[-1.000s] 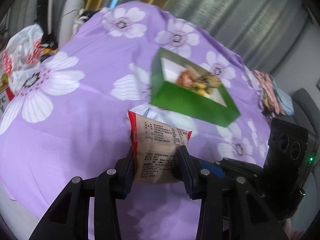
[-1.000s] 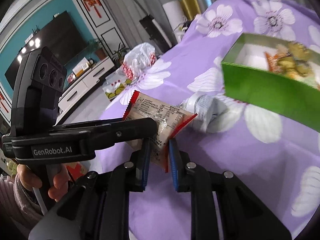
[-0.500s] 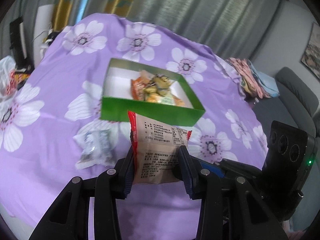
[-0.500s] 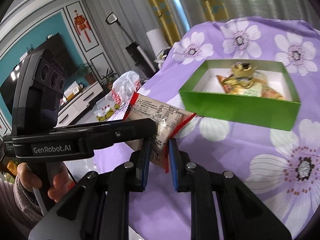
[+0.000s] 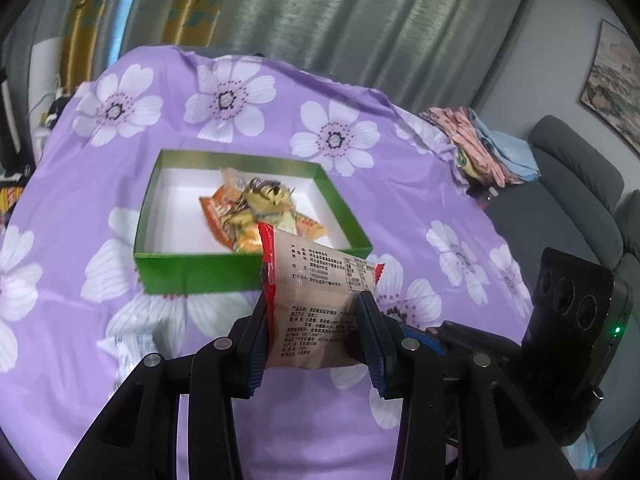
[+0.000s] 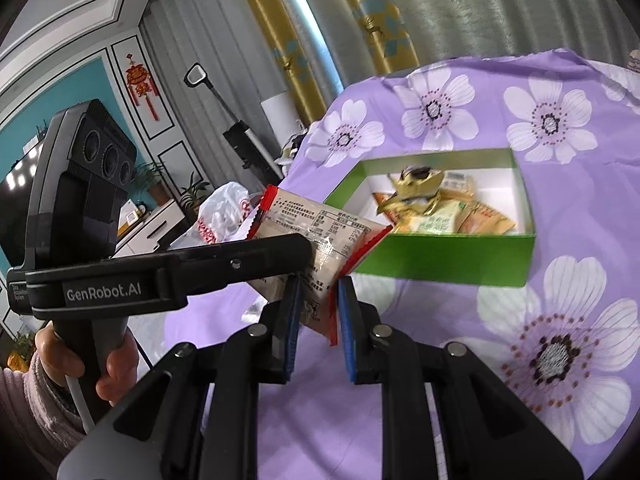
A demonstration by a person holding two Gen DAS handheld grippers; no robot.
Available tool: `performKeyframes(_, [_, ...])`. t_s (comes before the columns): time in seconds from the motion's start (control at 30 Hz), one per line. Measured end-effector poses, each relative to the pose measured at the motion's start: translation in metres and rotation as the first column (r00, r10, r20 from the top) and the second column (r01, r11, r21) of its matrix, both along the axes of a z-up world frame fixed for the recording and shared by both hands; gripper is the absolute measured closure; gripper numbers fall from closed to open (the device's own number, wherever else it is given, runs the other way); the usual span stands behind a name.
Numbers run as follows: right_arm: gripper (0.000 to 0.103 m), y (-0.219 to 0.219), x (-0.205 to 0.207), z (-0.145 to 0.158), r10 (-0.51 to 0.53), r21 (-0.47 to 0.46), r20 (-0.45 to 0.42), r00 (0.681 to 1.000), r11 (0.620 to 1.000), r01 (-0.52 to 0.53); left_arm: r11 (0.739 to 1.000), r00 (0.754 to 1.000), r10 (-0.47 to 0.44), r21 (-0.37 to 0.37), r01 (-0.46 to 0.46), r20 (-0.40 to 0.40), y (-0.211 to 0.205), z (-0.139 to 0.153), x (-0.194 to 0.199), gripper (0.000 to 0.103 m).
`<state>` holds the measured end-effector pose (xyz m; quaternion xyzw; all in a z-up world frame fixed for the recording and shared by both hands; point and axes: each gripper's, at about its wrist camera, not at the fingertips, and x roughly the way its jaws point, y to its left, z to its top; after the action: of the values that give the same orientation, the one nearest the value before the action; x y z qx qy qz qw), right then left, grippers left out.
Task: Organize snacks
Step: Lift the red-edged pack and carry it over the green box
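Both tongs (image 5: 316,332) (image 6: 318,312) clenched on one snack packet (image 5: 320,280); green box (image 5: 192,272) with wrapped snacks (image 5: 256,208).

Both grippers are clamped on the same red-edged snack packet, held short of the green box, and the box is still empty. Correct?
Not quite: the green box is not empty. The left wrist view shows several wrapped snacks already lying inside it. The rest holds: the left gripper and right gripper both clamp the red-edged snack packet, short of the box.

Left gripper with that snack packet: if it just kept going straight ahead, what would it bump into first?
Probably the green box. The left gripper points down toward its near wall, with the snack packet leading. Depth is hard to judge, so it might clear the rim and land inside.
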<state>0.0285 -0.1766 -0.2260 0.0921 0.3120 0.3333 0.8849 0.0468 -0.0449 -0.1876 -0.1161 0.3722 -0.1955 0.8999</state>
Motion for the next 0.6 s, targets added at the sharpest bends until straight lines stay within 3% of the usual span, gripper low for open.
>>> performKeyframes(0.37, [0.084, 0.003, 0.044, 0.012, -0.016, -0.022, 0.038, 0.999, 1.000, 0.017, 1.000, 1.000, 0.013, -0.010, -0.013, 0.028, 0.009, 0.008, 0.044, 0.062])
performKeyframes(0.6, [0.084, 0.013, 0.084, 0.007, -0.003, -0.020, 0.007, 1.000, 1.000, 0.003, 0.999, 0.999, 0.034, -0.018, -0.034, 0.006, 0.025, -0.002, 0.077, 0.062])
